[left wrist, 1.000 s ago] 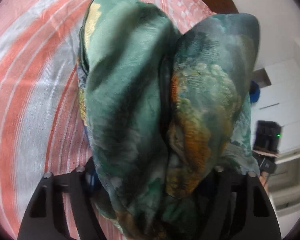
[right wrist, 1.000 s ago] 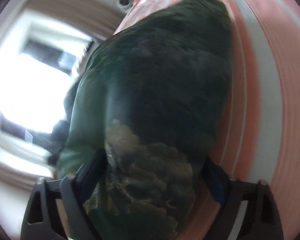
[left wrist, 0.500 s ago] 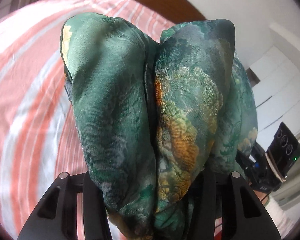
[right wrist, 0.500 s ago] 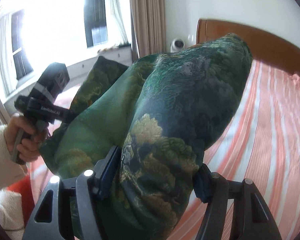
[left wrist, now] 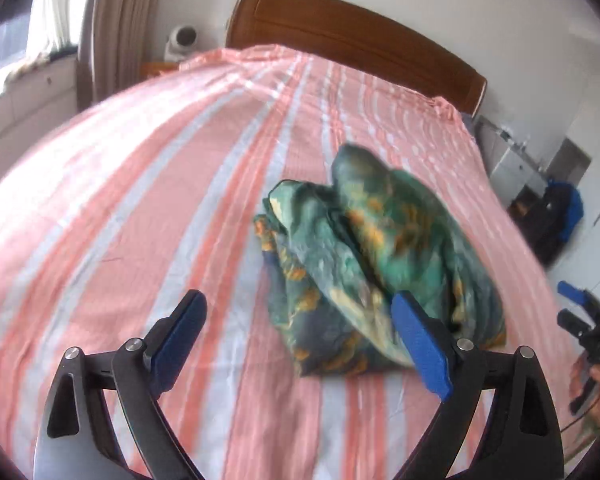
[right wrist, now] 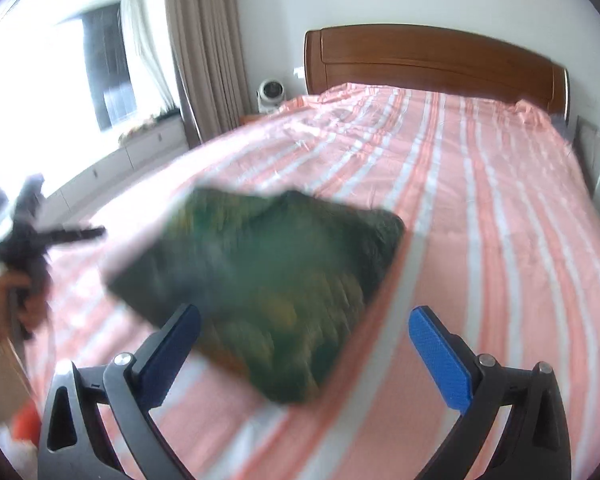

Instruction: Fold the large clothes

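One silky green garment (left wrist: 376,264) (lumpy folded bundle); striped cotton bedsheet (left wrist: 148,200) beneath

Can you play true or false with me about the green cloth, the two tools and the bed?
1. The green cloth lies bunched on the striped bed. True.
2. The left tool squeezes the cloth. False: it is open and holds nothing.
3. The right tool is wide open. True.
4. The bedspread is plain blue. False: it has pink and white stripes.
5. A wooden headboard stands at the far end. True.
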Demonstrator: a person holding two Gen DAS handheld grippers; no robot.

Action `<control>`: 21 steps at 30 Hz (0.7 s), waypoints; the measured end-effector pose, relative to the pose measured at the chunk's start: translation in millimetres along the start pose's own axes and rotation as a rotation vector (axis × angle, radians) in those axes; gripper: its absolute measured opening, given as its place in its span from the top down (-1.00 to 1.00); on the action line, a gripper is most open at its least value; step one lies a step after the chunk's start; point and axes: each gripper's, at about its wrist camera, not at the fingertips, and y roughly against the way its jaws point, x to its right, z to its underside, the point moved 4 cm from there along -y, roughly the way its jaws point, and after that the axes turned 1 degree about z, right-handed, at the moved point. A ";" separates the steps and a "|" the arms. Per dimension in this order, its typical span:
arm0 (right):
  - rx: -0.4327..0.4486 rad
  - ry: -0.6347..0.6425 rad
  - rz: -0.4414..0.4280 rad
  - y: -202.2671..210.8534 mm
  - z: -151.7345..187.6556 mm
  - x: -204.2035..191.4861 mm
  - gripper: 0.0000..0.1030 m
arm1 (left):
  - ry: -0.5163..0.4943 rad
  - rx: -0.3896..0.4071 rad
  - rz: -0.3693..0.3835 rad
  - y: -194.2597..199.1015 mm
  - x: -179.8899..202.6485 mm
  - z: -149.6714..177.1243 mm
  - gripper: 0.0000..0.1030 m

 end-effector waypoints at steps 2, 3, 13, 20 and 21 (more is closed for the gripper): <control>-0.023 0.043 0.025 4.8 17.6 -12.1 -0.99 | -0.074 0.046 -0.058 9.6 20.8 5.9 -0.89; -0.027 0.056 0.031 14.6 24.0 -8.1 -0.99 | -0.107 0.072 -0.084 17.2 29.2 8.9 -0.93; 0.114 0.120 0.185 139.4 74.5 -74.9 -0.99 | -0.265 0.249 -0.226 92.9 146.8 34.9 -0.99; 0.195 0.004 0.176 204.4 77.9 -89.3 -0.99 | -0.263 0.241 -0.293 125.2 177.0 66.0 -1.00; 0.179 -0.005 0.170 203.1 80.8 -89.7 -0.99 | -0.262 0.196 -0.295 120.4 177.6 70.0 -1.00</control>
